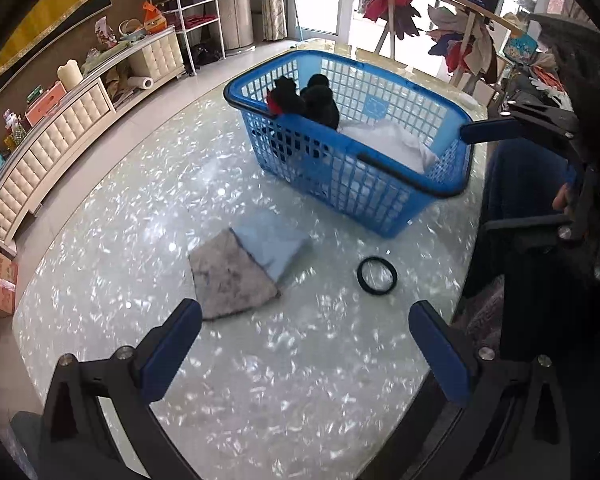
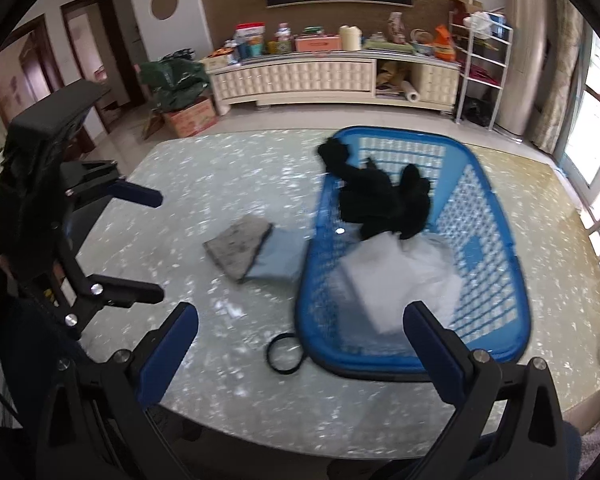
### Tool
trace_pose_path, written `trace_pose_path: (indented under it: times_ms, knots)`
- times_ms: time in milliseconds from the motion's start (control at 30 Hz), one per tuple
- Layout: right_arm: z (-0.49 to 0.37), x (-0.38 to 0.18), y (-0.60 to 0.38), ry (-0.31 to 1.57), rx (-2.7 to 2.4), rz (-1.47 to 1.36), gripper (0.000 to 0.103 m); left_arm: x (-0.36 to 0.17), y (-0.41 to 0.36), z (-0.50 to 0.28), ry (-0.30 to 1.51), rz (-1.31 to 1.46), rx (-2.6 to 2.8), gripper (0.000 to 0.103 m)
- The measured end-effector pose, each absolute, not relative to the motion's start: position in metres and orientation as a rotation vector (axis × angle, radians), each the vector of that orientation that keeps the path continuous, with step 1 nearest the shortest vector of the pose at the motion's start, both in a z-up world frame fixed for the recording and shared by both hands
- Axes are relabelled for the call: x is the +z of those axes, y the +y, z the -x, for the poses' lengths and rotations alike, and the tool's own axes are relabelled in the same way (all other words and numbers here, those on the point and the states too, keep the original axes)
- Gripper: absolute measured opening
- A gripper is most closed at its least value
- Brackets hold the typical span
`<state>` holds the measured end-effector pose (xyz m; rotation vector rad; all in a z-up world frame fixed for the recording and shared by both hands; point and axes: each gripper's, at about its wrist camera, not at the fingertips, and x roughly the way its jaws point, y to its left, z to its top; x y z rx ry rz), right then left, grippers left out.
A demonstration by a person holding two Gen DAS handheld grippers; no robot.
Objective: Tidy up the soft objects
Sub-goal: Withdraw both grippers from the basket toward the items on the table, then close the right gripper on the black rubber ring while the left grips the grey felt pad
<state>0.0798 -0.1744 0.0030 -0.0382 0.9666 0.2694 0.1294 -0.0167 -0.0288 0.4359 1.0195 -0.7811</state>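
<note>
A blue plastic basket (image 1: 340, 152) (image 2: 512, 280) stands on the pearly table (image 1: 260, 380) (image 2: 204, 168). In it lie a black plush toy (image 1: 320, 104) (image 2: 384, 204) and a white cloth (image 1: 392, 144) (image 2: 400, 276). Beside the basket, a grey cloth (image 1: 232, 280) (image 2: 240, 248) overlaps a folded light-blue cloth (image 1: 276, 240) (image 2: 280, 256). A black elastic ring (image 1: 359, 276) (image 2: 269, 354) rests near the basket's corner. My left gripper (image 1: 304, 312) (image 2: 159, 246) hovers open and empty over the table. My right gripper (image 2: 300, 314) (image 1: 476, 179) is open and empty above the basket's near end.
A cream low cabinet (image 1: 80, 120) (image 2: 300, 76) with clutter on top lines the wall. A white wire shelf (image 1: 196, 12) (image 2: 484, 68) stands beside it. A wooden rack hung with clothes (image 1: 440, 12) is behind the basket. A cardboard box (image 2: 190, 118) sits on the floor.
</note>
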Motion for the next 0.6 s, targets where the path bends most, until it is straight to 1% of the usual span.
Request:
trace_pose_path:
  times_ms: [333,600]
  knots:
    - [-0.079,-0.006,-0.14,0.969,0.39,0.064,0.101,-0.035,0.008,-0.104,1.044,-0.475,-0.767,0.103]
    - [-0.085,-0.041,-0.122,1.063,0.397,0.089,0.1,-0.045,0.019,-0.112,1.085,-0.477,-0.73,0.103]
